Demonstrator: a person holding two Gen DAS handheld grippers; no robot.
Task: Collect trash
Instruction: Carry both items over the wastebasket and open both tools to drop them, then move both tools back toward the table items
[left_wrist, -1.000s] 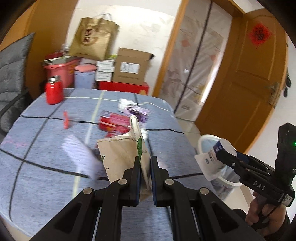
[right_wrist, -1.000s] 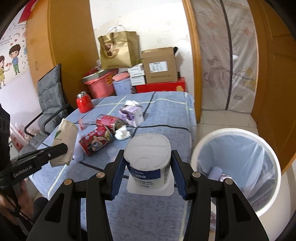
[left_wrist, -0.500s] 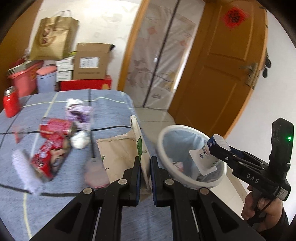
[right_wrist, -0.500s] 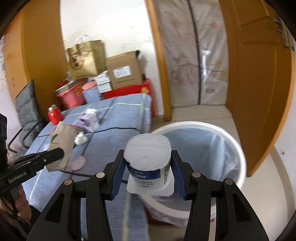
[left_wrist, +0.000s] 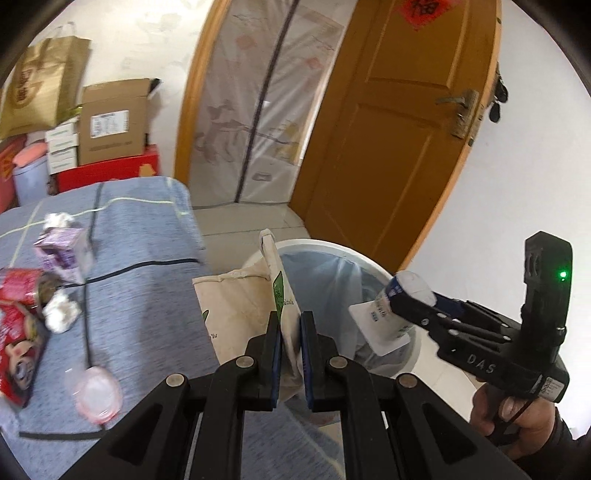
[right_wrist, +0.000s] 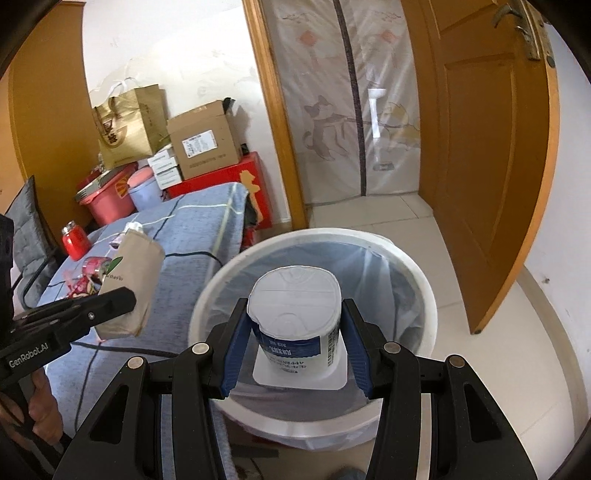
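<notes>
Both loads now carried over white round plastic bin (right_wrist: 417, 280); right gripper (right_wrist: 295, 343) clamped on white foil-lidded yogurt cup (right_wrist: 295, 314), left gripper (left_wrist: 291, 332) on beige paper pouch (left_wrist: 243, 306). Risk: pouch, held near rim, dropped outside.

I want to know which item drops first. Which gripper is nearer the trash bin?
Right. The right gripper holds the yogurt cup over the trash bin; the left gripper holds the paper bag near its rim.

Wooden door (right_wrist: 487, 155), cardboard box (right_wrist: 205, 144), gold paper bag (right_wrist: 127, 125), red jar (right_wrist: 74, 242)
</notes>
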